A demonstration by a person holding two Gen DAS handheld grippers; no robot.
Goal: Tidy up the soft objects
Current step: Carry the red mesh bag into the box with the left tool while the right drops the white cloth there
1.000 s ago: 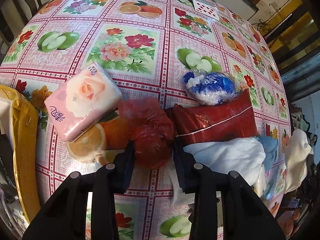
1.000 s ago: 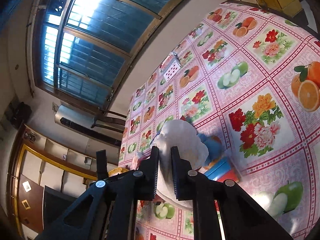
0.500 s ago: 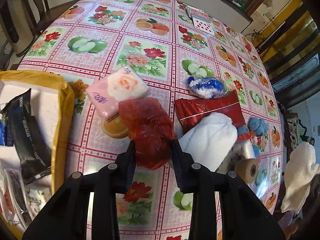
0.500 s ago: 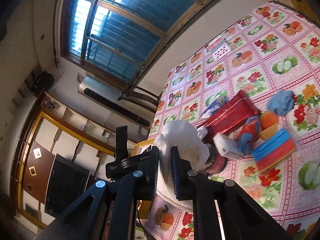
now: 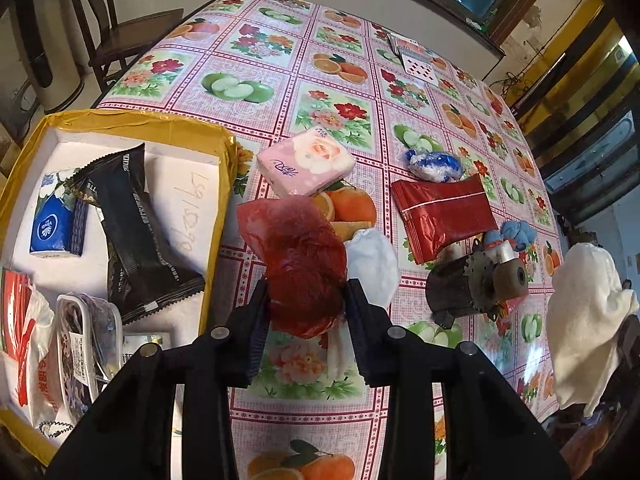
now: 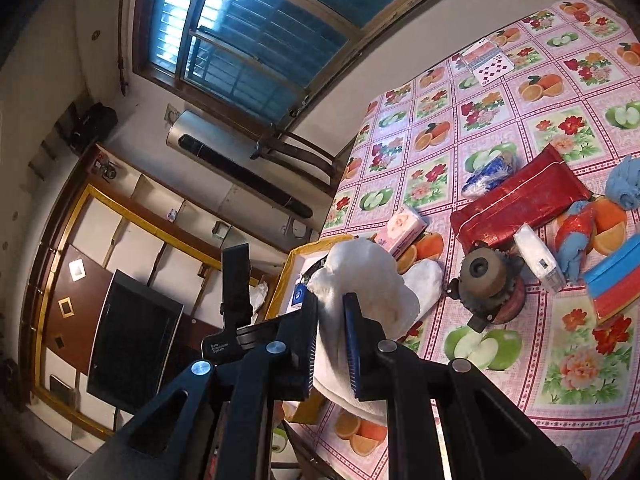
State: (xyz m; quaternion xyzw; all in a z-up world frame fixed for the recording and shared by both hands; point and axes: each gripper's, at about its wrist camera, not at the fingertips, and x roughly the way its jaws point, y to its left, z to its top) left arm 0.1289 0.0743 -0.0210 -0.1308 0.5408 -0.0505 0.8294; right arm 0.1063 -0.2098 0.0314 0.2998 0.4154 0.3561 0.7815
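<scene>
The left tongs point(image 5: 306, 312) were matte black plastic, two broad arms each set with round silver screws, ending in ribbed dark-blue pads point(image 5: 256, 336). The right tongs point(image 6: 330, 344) matched, white lettering printed on a black mount point(image 6: 224, 346) at nine o'clock.

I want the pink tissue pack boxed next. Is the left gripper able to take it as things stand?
Probably not yet: the left gripper is shut on the red plastic bag. The pink tissue pack lies uncovered just beyond it.
</scene>
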